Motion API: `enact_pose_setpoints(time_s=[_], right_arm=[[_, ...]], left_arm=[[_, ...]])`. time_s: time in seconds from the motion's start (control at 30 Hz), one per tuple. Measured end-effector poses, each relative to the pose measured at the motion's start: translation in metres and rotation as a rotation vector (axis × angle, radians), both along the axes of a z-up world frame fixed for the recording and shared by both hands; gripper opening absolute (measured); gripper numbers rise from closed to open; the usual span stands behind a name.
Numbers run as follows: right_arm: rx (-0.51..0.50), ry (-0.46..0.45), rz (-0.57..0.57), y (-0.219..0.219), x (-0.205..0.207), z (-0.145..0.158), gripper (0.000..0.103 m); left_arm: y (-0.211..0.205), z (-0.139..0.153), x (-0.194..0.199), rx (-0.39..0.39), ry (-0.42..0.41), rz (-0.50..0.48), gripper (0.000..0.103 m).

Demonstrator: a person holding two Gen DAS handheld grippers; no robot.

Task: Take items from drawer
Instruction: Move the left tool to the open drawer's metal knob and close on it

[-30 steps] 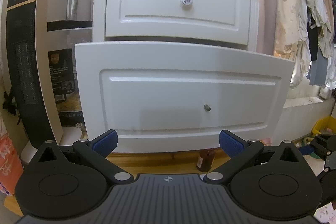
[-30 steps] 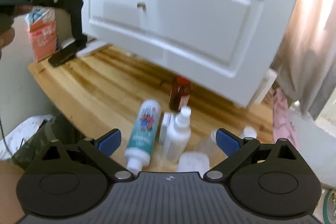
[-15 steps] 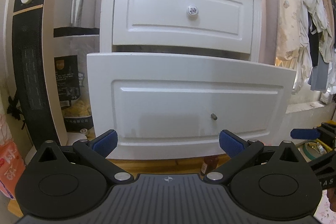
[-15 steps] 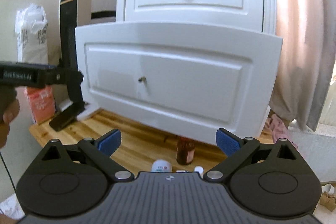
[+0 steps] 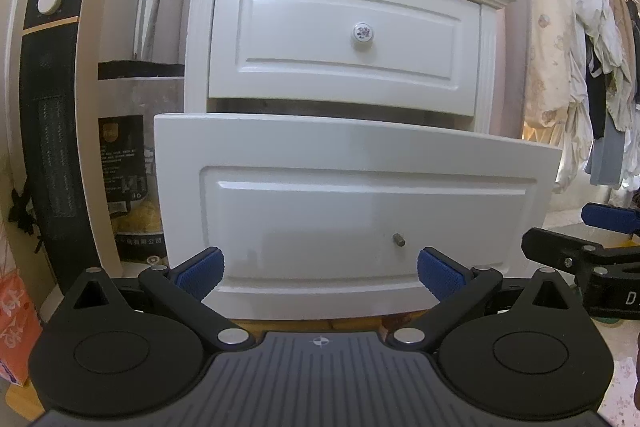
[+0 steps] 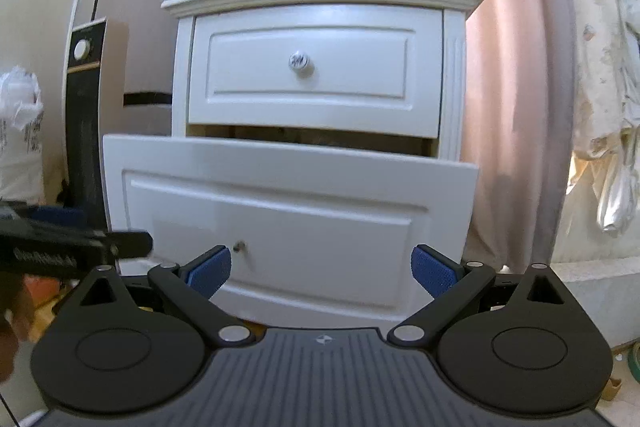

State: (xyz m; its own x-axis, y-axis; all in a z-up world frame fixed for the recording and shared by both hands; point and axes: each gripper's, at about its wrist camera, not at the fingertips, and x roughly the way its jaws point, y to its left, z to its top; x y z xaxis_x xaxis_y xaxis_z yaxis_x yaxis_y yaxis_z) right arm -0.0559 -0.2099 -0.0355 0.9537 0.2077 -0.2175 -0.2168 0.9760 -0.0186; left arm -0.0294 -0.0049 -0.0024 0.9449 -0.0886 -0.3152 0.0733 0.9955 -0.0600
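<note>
You face the white nightstand (image 5: 344, 39), and its lower drawer (image 5: 360, 211) stands pulled out toward you while the upper drawer (image 5: 344, 39) sits flush in the nightstand. A dark gap shows between the two drawer fronts, but from this low angle you cannot tell what lies inside the lower drawer. A small metal stud (image 5: 398, 239) sticks out of the lower drawer's front; the upper drawer carries a round patterned knob (image 5: 363, 33).

Your left gripper (image 5: 320, 269) hangs in front of the lower drawer's front panel with its jaws spread wide, the blue pads (image 5: 200, 269) gripping nothing and touching nothing. Your right gripper (image 6: 322, 267) hangs before the same panel, jaws likewise spread wide and empty, its left pad near the stud (image 6: 239, 246) but apart from it.

A tall black heater (image 5: 48, 131) stands to the left of the nightstand, and a pink curtain (image 6: 512, 67) hangs behind it.
</note>
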Motion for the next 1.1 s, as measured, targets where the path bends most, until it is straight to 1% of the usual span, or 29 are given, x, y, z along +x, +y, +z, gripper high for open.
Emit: enact_pose_setpoints(time_s=[0.13, 0.37, 0.43, 0.53, 0.73, 0.8, 0.9, 1.1], right_arm=[[0.013, 0.005, -0.005, 0.001, 0.006, 0.002, 0.103], [0.010, -0.009, -0.025, -0.001, 0.008, 0.003, 0.103], [0.006, -0.022, -0.034, -0.002, 0.007, 0.004, 0.103], [0.001, -0.036, -0.049, -0.005, 0.005, 0.006, 0.103], [-0.008, -0.040, -0.074, -0.015, 0.001, 0.006, 0.103], [-0.015, -0.042, -0.078, -0.017, 0.000, 0.006, 0.103], [-0.022, -0.045, -0.084, -0.019, -0.001, 0.007, 0.103], [-0.014, -0.057, -0.101, -0.030, -0.002, 0.005, 0.103]], left_arm=[[-0.003, 0.003, 0.000, 0.010, -0.013, 0.005, 0.103], [-0.007, 0.000, 0.007, 0.009, 0.002, 0.011, 0.103], [-0.012, -0.002, 0.011, 0.013, 0.001, 0.016, 0.103], [-0.023, -0.008, 0.016, 0.036, -0.034, 0.032, 0.103], [-0.048, -0.015, 0.029, 0.041, -0.081, -0.007, 0.103], [-0.057, -0.017, 0.034, 0.047, -0.080, -0.013, 0.103], [-0.069, -0.021, 0.042, 0.040, -0.052, -0.027, 0.103], [-0.083, -0.029, 0.052, 0.056, -0.078, 0.046, 0.103]])
